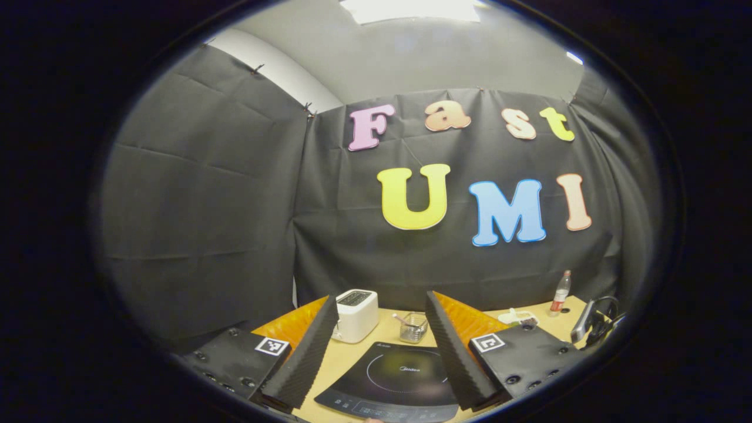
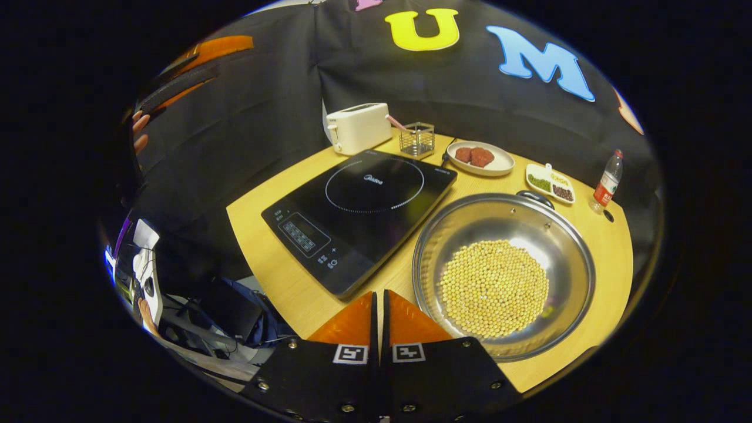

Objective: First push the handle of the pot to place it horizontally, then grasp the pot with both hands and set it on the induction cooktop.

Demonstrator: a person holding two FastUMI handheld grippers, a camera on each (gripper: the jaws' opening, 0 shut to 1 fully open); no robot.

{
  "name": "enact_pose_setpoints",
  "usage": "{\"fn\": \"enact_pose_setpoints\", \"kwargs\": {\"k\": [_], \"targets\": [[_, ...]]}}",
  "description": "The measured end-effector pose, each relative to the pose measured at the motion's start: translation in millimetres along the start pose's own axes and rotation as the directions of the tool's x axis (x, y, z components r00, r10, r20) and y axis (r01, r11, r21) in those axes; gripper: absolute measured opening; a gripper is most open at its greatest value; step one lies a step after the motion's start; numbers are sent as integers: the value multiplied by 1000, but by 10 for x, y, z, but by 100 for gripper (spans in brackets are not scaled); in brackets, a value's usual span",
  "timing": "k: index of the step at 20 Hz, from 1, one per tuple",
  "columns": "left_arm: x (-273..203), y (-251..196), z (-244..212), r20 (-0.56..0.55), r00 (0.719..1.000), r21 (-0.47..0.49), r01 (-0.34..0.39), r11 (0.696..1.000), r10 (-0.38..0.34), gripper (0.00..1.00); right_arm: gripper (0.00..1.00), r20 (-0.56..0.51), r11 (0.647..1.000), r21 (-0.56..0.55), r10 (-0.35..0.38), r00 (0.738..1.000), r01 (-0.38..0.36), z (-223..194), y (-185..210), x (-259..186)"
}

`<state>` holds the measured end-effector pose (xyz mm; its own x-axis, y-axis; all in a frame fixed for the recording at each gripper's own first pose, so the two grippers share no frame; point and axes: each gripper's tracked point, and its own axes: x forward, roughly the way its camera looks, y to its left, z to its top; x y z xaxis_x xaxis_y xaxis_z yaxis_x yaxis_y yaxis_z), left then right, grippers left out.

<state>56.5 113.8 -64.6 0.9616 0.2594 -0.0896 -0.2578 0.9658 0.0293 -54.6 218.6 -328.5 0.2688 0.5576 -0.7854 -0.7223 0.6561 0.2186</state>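
A steel pot (image 2: 552,235) holding yellow beans (image 2: 494,288) sits on the wooden table (image 2: 264,235), to the right of the black induction cooktop (image 2: 358,211). The pot's dark handle (image 2: 536,198) lies at its far rim. My right gripper (image 2: 380,295) hovers above the table's near edge, shut with nothing in it, just left of the pot. My left gripper (image 1: 382,296) is held higher and is open; the cooktop (image 1: 393,376) shows between its fingers. That gripper (image 2: 176,76) and a hand (image 2: 140,132) also appear at the upper left of the right gripper view.
Behind the cooktop stand a white toaster (image 2: 358,126) and a wire basket (image 2: 416,139). A plate of meat (image 2: 480,157), a small divided dish (image 2: 550,183) and a bottle (image 2: 608,179) line the table's far side beyond the pot.
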Motion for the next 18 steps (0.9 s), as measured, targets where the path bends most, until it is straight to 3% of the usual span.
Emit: {"fn": "enact_pose_setpoints", "kwargs": {"k": [3, 4, 7, 11, 12, 13, 18], "targets": [[154, -11, -106, -15, 1000, -13, 19, 1000, -19, 92, 1, -52, 1000, 11, -20, 998, 21, -124, -31, 99], [186, -14, -136, -22, 999, -17, 25, 1000, -25, 100, 1, -65, 999, 16, -29, 997, 30, -152, -54, 128], [339, -93, -153, -24, 998, -30, 56, 998, -57, 92, 1, -92, 997, 36, -63, 994, 67, -209, -155, 173], [527, -237, -195, -22, 994, -34, 105, 994, -106, 92, 1, -112, 994, 92, -57, 992, 67, -248, -183, 170], [580, -286, -213, -22, 992, -38, 120, 992, -121, 92, 1, -121, 993, 92, -64, 991, 76, -264, -190, 165], [641, -333, -221, -22, 990, -44, 135, 990, -136, 100, 1, -133, 992, 88, -78, 988, 91, -317, -207, 172], [870, -598, -239, -19, 975, -70, 218, 974, -220, 99, 1, -161, 981, 126, -129, 978, 150, -411, -277, 102]]}}
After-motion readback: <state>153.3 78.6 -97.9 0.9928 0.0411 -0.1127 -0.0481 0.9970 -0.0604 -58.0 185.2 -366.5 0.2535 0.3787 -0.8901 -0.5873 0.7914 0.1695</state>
